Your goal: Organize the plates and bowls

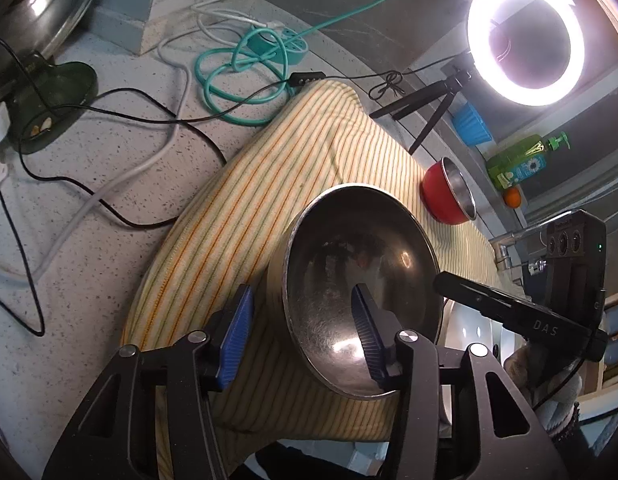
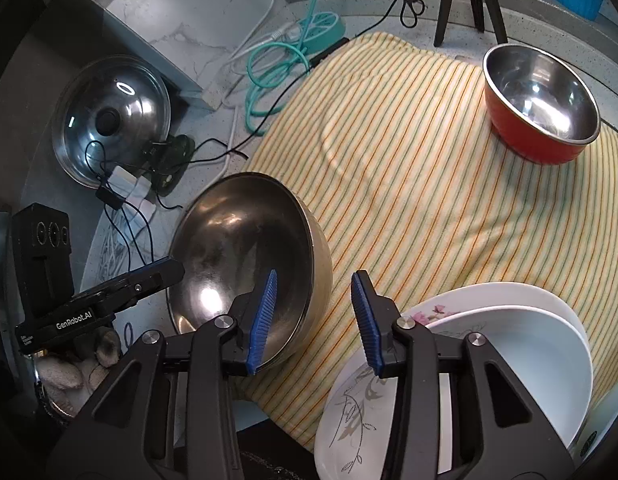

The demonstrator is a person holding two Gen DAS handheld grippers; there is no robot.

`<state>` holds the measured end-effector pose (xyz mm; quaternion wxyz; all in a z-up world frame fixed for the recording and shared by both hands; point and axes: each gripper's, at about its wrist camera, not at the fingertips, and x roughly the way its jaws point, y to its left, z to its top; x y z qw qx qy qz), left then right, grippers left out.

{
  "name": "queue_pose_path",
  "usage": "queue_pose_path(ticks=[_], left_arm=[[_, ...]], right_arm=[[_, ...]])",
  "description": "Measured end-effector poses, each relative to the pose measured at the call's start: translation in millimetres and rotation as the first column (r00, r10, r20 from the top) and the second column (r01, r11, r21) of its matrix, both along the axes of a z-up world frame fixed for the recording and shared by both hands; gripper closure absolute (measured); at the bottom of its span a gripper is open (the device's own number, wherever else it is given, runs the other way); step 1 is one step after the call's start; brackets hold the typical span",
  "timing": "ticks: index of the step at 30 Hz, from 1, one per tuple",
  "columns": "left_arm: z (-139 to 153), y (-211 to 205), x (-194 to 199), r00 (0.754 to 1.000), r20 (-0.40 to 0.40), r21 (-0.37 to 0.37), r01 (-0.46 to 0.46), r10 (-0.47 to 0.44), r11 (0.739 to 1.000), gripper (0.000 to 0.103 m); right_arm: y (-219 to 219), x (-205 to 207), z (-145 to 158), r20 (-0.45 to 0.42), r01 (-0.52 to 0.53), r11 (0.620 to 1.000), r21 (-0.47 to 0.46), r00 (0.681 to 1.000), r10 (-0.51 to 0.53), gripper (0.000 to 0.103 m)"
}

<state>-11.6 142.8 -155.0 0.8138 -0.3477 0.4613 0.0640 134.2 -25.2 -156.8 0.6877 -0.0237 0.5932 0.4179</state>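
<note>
A large steel bowl [image 1: 349,264] [image 2: 245,240] rests tilted on a yellow striped towel [image 1: 269,200] [image 2: 409,180]. My left gripper [image 1: 303,288] straddles one side of its rim, one blue pad outside and one inside, with gaps showing; it is open. From the opposite side my right gripper [image 2: 316,273] straddles the rim the same way, also open. A red bowl with a steel inside [image 1: 449,196] [image 2: 541,116] stands at the towel's far side. White floral plates with a white bowl on them [image 2: 509,344] sit under my right gripper.
A ring light on a tripod [image 1: 525,40] stands behind the towel. Teal and black cables [image 1: 245,76] lie on the speckled counter. A steel pot lid [image 2: 113,120] leans at the left. A blue tub [image 1: 471,124] and a green soap bottle [image 1: 521,160] stand far right.
</note>
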Motion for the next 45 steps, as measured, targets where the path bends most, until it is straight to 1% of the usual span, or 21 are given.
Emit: queue_pose_path(ticks=[2,3,4,5,7,9,13,19,24,29,35,45], left_arm=[[-2.8,0.3,1.3,1.0,-0.003,-0.008,0.004,-0.004,1.0,0.061],[-4.4,0.5,2.1,1.0,-0.005,-0.013,0.005,-0.005,1.0,0.063],[-6.1,0.9,2.9,1.0,-0.006,-0.021,0.006,-0.006,1.0,0.065],[-7.3,1.2,3.9,1.0,-0.007,-0.027,0.008,-0.008,1.0,0.067],[-8.9,1.1,4.5,1.0,-0.01,-0.027,0.007,-0.007,1.0,0.069],[-10.3,1.9,5.1,1.0,-0.011,-0.03,0.007,-0.008,1.0,0.072],[-10.9,1.6,5.5,1.0,-0.015,-0.03,0.008,-0.009,1.0,0.072],[-8.4,-4.4,11.4,1.0,-0.015,-0.029,0.02,-0.021,0.999,0.072],[-5.8,-10.6,26.1,0.999,-0.007,-0.025,0.051,-0.051,0.998,0.072],[-2.3,-20.5,40.7,0.996,0.005,-0.005,0.086,-0.086,0.996,0.072],[-5.7,-25.6,53.0,0.995,-0.002,-0.002,0.098,-0.098,0.995,0.072],[-9.8,-24.3,62.9,0.995,-0.016,0.015,0.102,-0.102,0.995,0.072]], right_arm=[[2.9,0.9,-4.8,-0.01,-0.004,1.0,-0.01,1.0,0.004,0.067],[4.3,1.1,-6.4,-0.013,-0.006,1.0,-0.015,1.0,0.005,0.073],[5.2,1.5,-7.9,-0.016,-0.006,1.0,-0.018,1.0,0.006,0.077],[6.2,1.9,-9.7,-0.019,-0.007,1.0,-0.023,1.0,0.006,0.078],[7.7,3.0,-13.5,-0.027,-0.009,1.0,-0.028,1.0,0.008,0.083],[9.1,3.0,-15.6,-0.033,-0.013,1.0,-0.027,0.999,0.012,0.086],[11.1,1.8,-14.5,-0.015,-0.016,0.999,-0.035,1.0,0.016,0.087],[5.9,7.4,-10.6,0.006,0.008,0.999,-0.033,1.0,-0.008,0.087],[-3.8,19.1,-9.1,0.01,0.041,0.998,-0.039,0.999,-0.041,0.087],[-14.2,31.2,-8.2,0.016,0.079,0.996,-0.043,0.997,-0.079,0.087],[-20.5,42.7,-8.9,0.018,0.113,0.993,-0.036,0.994,-0.112,0.087],[-18.9,47.9,-14.7,0.02,0.11,0.993,-0.045,0.994,-0.109,0.087]])
